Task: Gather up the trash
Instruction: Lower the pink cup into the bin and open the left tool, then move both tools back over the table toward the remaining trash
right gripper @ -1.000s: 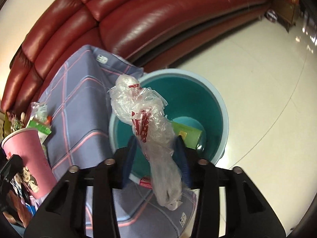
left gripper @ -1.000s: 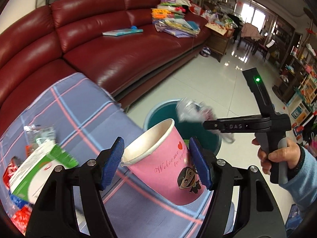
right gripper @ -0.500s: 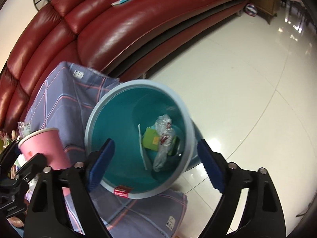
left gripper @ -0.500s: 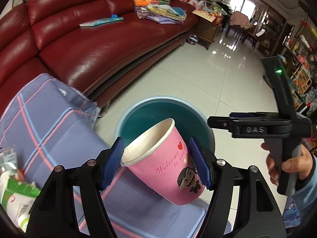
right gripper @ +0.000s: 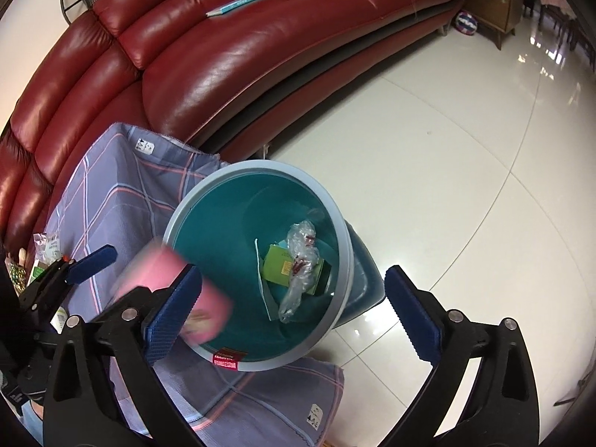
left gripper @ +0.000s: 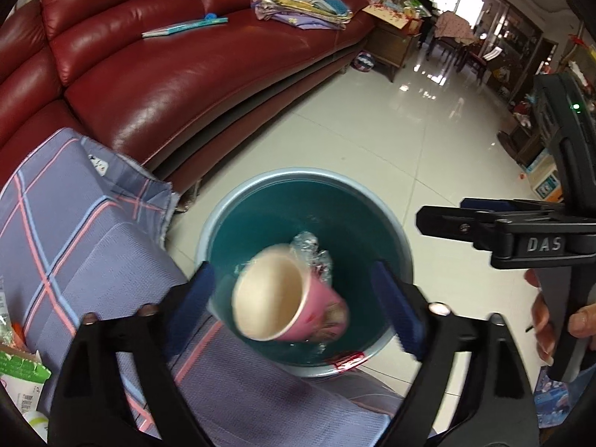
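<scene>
Our left tongs point(left gripper: 298, 298) are opening, cup point(left gripper: 287, 298) dropping into bin point(left gripper: 395, 223); right tongs point(right gripper: 294, 305) opening, empty; wrappers point(left gripper: 18, 368) remain.

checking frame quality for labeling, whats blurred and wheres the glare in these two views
Left wrist: the cup is motion-smeared over the bin, with the rest sharp and window glare on the floor. Right wrist: the cup is a pink smear by the bin; sheen streaks the sofa. Both bend at the edges.

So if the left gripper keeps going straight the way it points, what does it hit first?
Probably the pink paper cup, loose between its opening fingers, then the teal bin below; depth is unclear.
</scene>
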`<state>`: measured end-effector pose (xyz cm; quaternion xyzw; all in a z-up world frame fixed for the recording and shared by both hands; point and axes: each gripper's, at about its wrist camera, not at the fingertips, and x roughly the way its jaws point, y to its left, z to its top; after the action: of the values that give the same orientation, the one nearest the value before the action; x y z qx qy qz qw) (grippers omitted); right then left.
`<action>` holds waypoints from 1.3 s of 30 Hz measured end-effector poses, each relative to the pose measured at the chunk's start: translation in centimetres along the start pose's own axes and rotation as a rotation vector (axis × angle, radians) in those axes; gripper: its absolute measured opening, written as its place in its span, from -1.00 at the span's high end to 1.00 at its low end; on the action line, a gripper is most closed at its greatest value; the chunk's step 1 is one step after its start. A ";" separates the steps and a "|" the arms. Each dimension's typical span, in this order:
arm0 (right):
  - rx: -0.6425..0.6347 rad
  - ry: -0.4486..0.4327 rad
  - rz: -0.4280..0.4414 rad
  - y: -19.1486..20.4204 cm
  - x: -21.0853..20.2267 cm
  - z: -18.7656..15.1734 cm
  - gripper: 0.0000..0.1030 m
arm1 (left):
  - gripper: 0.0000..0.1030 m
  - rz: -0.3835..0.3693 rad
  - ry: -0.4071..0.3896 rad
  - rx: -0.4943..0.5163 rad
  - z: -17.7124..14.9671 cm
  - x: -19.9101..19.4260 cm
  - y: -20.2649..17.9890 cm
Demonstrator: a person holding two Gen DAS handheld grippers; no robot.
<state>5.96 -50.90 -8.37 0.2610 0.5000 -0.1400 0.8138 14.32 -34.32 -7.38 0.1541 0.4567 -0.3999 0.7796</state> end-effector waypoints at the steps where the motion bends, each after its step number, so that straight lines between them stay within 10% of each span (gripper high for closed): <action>1: 0.001 0.002 0.001 0.1 0.0 0.0 -0.92 | -0.82 0.005 -0.001 -0.007 -0.1 -0.1 0.2; 19: -0.013 0.002 0.024 2.2 -2.1 -1.5 -0.93 | -0.87 0.053 -0.019 -0.099 -3.8 -6.5 2.0; 39: -0.267 0.085 0.146 17.8 -2.7 -6.9 -0.93 | -0.87 0.261 -0.130 -0.301 -15.4 -19.5 11.7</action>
<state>8.33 -32.45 -3.43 0.1918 0.5279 -0.0013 0.8274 9.05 -8.22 -0.80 0.0674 0.4361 -0.2321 0.8668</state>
